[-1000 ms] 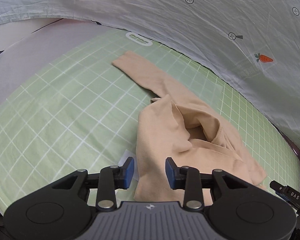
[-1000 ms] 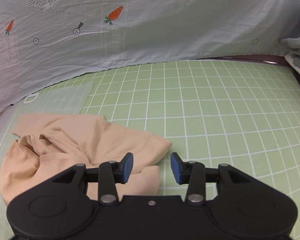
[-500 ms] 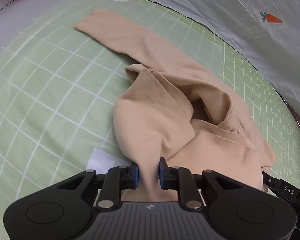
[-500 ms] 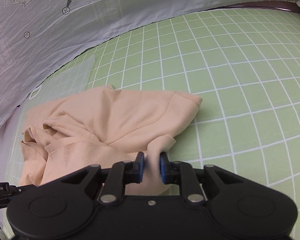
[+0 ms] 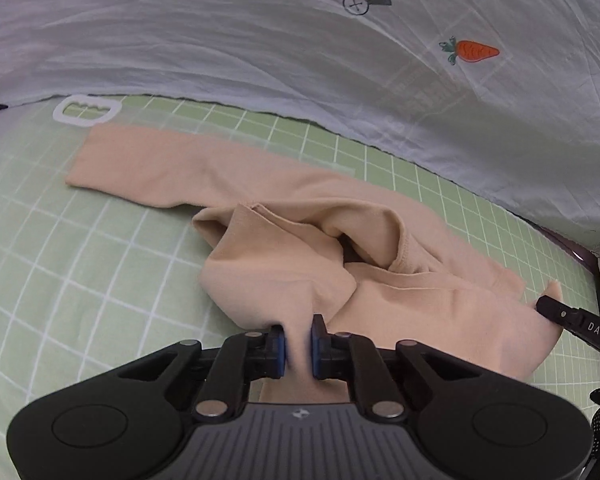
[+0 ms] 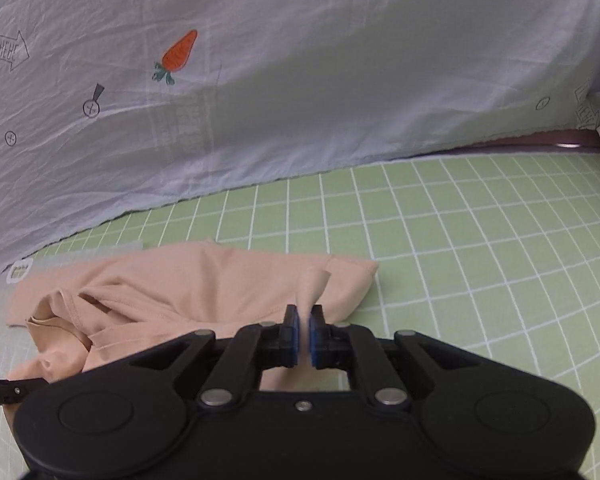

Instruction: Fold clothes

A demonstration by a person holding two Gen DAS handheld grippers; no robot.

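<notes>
- While both grippers pinch the same garment, the step in hand is judged to be lifting and spreading it flat before any fold.
- Left gripper (image 5: 299, 342): jaws closing, blue pads pressing a bunched fold of the beige garment (image 5: 284, 276) between them.
- Beige garment: crumpled on the green grid mat (image 5: 60, 280), toward the mat's far edge; one sleeve (image 5: 140, 168) lies flat and points to the far left corner, the neck opening gapes at the middle.
- Right gripper (image 6: 304, 338): jaws clenched on a thin pinch of the same garment (image 6: 204, 280), a tip of cloth standing up above the pads.
- Handling advice, as a judgement: draw the two grips apart evenly and keep them at one height, so the cloth tautens without twisting; a thin pinch may slip if pulled hard.
- Surface: green grid mat with white lines, bare to the right of the garment; a white plastic tab (image 5: 87, 110) sits at its far left corner.
- Room: a pale printed sheet (image 6: 300, 80) with carrots and arrows hangs behind the mat's far edge.
</notes>
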